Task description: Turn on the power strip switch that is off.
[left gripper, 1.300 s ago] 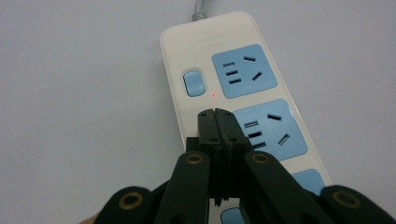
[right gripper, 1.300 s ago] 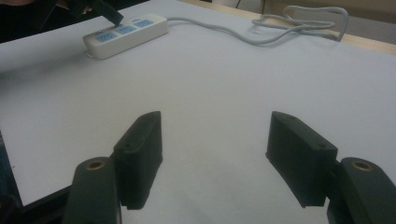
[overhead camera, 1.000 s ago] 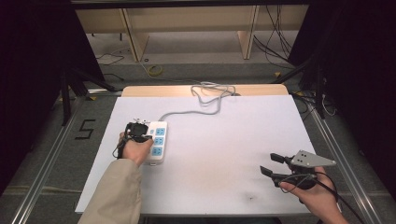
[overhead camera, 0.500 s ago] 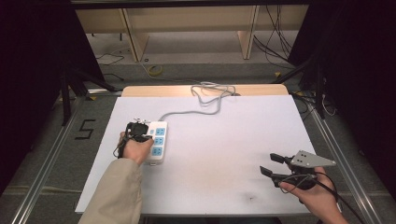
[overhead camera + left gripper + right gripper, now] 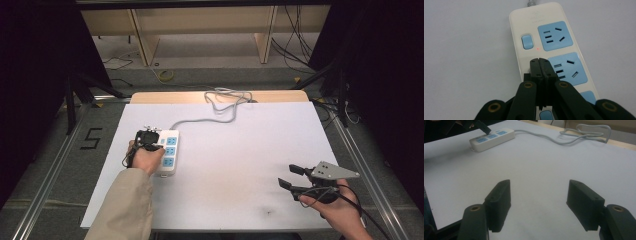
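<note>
Pressing down on the white power strip point(image 5: 549, 50) with fingers clenched together, tips meeting at the strip's edge between its blue switch point(image 5: 527, 41) and the middle socket: the left gripper point(image 5: 540, 62). Lying on the left part of the white counter point(image 5: 240, 150), its grey cord point(image 5: 220, 107) looping toward the far edge. Hovering well apart at the near right, fingers released and spread, grasping nothing: the right gripper point(image 5: 290, 176).
</note>
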The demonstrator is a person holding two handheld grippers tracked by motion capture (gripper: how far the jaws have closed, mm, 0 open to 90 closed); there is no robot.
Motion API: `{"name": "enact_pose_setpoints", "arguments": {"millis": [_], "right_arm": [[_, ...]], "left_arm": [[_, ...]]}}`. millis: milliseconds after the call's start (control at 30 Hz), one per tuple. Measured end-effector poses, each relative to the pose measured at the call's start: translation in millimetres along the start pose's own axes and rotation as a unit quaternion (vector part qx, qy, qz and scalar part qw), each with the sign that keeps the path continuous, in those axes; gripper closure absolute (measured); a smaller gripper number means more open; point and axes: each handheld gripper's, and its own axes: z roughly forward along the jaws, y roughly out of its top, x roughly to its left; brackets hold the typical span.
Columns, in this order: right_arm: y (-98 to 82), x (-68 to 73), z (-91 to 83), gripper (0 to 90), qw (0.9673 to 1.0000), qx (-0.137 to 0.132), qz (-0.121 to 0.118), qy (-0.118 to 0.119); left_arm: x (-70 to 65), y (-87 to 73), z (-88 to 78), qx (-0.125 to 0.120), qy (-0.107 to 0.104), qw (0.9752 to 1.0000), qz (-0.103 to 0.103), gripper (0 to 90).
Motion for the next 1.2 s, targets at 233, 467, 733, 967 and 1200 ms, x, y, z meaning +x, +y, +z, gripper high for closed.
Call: {"name": "enact_pose_setpoints", "arguments": {"millis": [233,467,733,967,1200], "right_arm": [[-0.1,0.2,0.1,36.0,1.0,0.0,0.0,0.001],[-0.1,0.2,0.5,36.0,1.0,0.001,-0.001,0.001],[-0.3,0.3,1.0,35.9,1.0,0.001,-0.001,0.002],[-0.1,0.4,0.5,35.9,1.0,0.0,-0.002,0.002],[-0.5,0.1,-0.2,35.9,1.0,0.001,0.0,0.002]], "left_arm": [[0.2,1.4,0.5,0.005,-0.001,1.0,-0.004,90.0],[-0.1,2.2,1.0,0.007,-0.001,1.0,-0.007,90.0],[0.7,4.2,0.8,0.02,-0.011,0.9997,-0.01,90.0],[-5.1,6.9,3.3,0.016,0.01,0.9998,-0.004,90.0],[-1.8,6.8,3.0,0.017,0.002,0.9996,-0.021,90.0]]}}
